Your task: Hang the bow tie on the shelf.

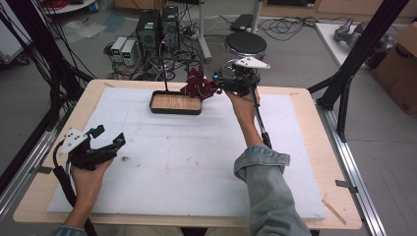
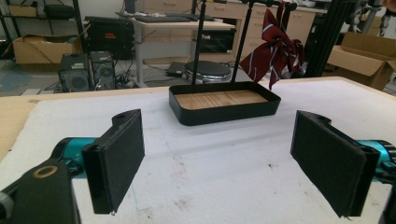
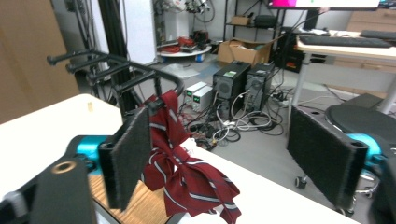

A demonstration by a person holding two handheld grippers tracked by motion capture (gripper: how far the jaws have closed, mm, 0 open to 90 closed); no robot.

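The dark red bow tie with thin white stripes [image 1: 199, 86] hangs from a black metal rack [image 3: 116, 67] that rises out of a shallow black tray with a wooden floor [image 1: 175, 103], set at the far middle of the white-padded worktop [image 1: 196, 157]. The right claw [image 1: 220, 81] is up at that far edge, just beside the bow on its right; in the right gripper view the jaws stand spread wide with nothing between them, and the bow lies low and to the left of the gap, partly behind the left jaw, its tails drooping towards the tray corner. The bow's long axis runs roughly downwards from the rack bar. The left claw [image 1: 109, 136] rests near the front left of the worktop, well apart from the tray, jaws likewise spread and empty. So the right hand [image 1: 242, 101] is much the nearer. No brand, label or writing can be read.
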